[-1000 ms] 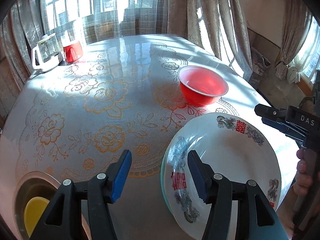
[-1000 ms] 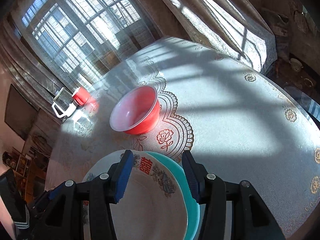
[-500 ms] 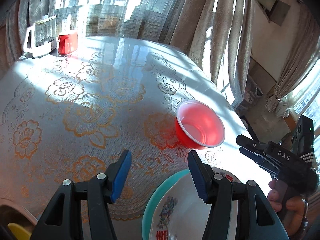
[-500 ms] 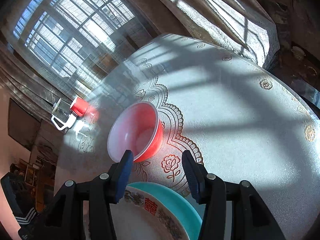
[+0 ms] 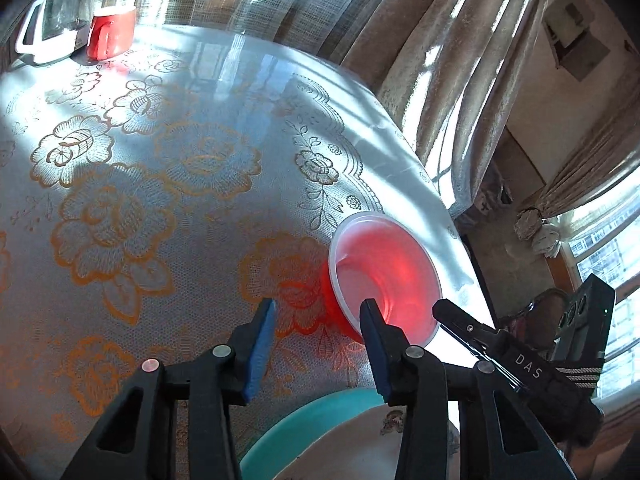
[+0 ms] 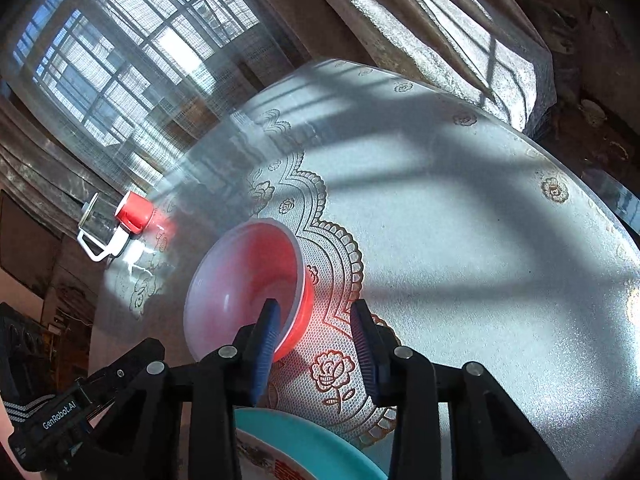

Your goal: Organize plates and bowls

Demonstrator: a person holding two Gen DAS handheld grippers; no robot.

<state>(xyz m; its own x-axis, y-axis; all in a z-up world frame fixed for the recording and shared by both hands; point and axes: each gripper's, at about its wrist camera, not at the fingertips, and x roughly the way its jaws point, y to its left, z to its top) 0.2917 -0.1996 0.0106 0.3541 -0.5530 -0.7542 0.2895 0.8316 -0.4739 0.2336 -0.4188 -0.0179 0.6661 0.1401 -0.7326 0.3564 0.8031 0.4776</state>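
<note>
A red plastic bowl (image 5: 386,272) stands on the lace-covered table near its right edge; it also shows in the right wrist view (image 6: 248,284). My left gripper (image 5: 320,350) is open and empty, its right finger at the bowl's near rim. My right gripper (image 6: 316,344) is open and empty, its left finger overlapping the bowl's near rim. The right gripper also shows in the left wrist view (image 5: 480,332), close beside the bowl. A white patterned plate (image 5: 360,448) lies on a teal plate (image 5: 296,432) below both grippers; the teal plate also shows in the right wrist view (image 6: 312,440).
A red cup (image 5: 110,34) and a clear jug with a white handle (image 5: 52,28) stand at the table's far left; both show in the right wrist view, cup (image 6: 134,212). Curtains and windows surround the table. The table edge (image 5: 420,168) runs close past the red bowl.
Both grippers have moved forward from over the stacked plates to the red bowl. The plates have slid toward the bottom of both views. Both grippers stay open.
</note>
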